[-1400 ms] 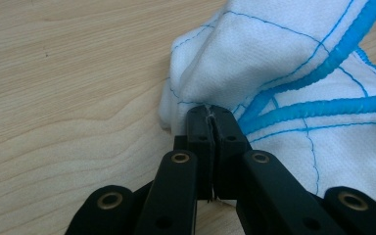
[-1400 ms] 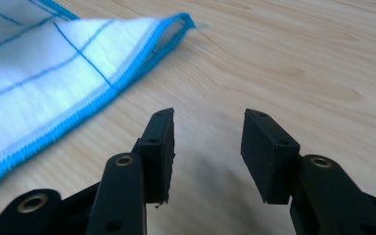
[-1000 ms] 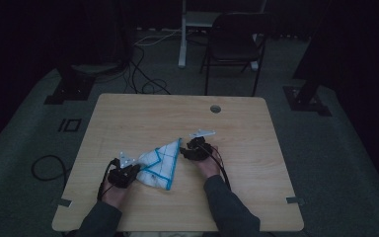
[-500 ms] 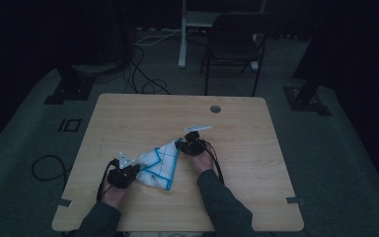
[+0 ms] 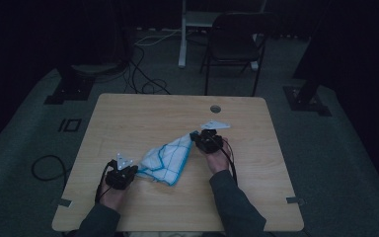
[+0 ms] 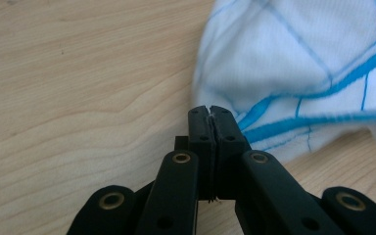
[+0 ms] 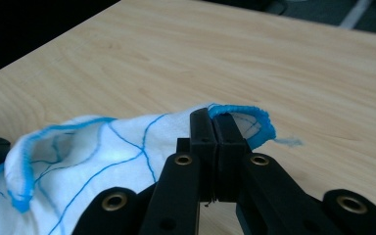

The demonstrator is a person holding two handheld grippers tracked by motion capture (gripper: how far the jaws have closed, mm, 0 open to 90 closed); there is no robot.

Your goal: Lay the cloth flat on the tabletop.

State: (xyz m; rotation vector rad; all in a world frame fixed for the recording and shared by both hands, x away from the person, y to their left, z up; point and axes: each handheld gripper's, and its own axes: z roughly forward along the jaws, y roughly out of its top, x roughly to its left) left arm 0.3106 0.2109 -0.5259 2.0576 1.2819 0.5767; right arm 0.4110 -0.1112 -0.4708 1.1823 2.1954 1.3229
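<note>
Dim room: wooden table [image 5: 143, 116], grey floor [image 5: 24, 143], seemingly black chair [image 5: 233, 47] behind.

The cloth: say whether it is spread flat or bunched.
Bunched, not flat. The cloth sags in folds between the right gripper and the left gripper, each shut on a blue-hemmed edge, over the table.

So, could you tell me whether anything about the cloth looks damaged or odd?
A loose blue thread strays from the cloth's hemmed corner beside the right gripper, so the edging looks slightly frayed there. Otherwise nothing stands out.
</note>
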